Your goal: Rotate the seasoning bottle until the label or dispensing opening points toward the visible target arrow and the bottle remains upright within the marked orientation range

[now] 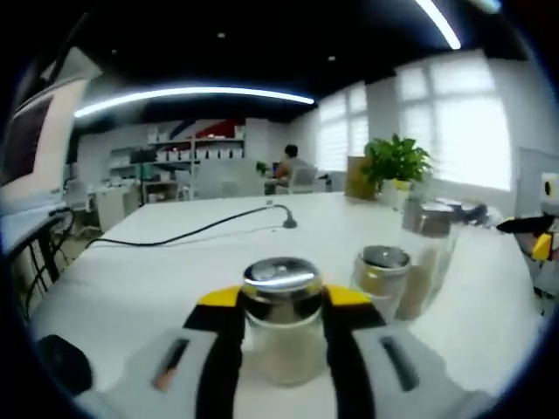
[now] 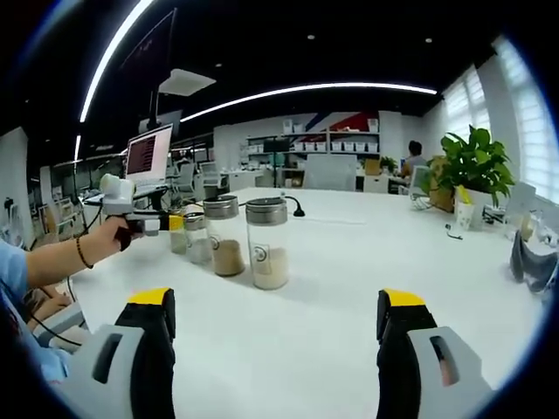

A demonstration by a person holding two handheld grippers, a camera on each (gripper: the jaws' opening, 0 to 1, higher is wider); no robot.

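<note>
Our left gripper [image 1: 281,327] has its jaws pinching the small seasoning bottle [image 1: 281,319] just under the shiny metal cap, upright on the white table [image 1: 175,271]. In the right gripper view it is the farthest of the row, by the person's hand [image 2: 112,237]. Two more jars sit just beside it: a short one [image 1: 381,279], a taller one [image 1: 425,257]. Our right gripper [image 2: 275,336] hangs spread wide and empty, well apart from the jars. We judge the bottle light, rigid glass — slick, breakable, likely to slip inside the pads when twisted. Best hold: mid-body, below the cap, firm but not crushing. No target arrow visible to us.
</note>
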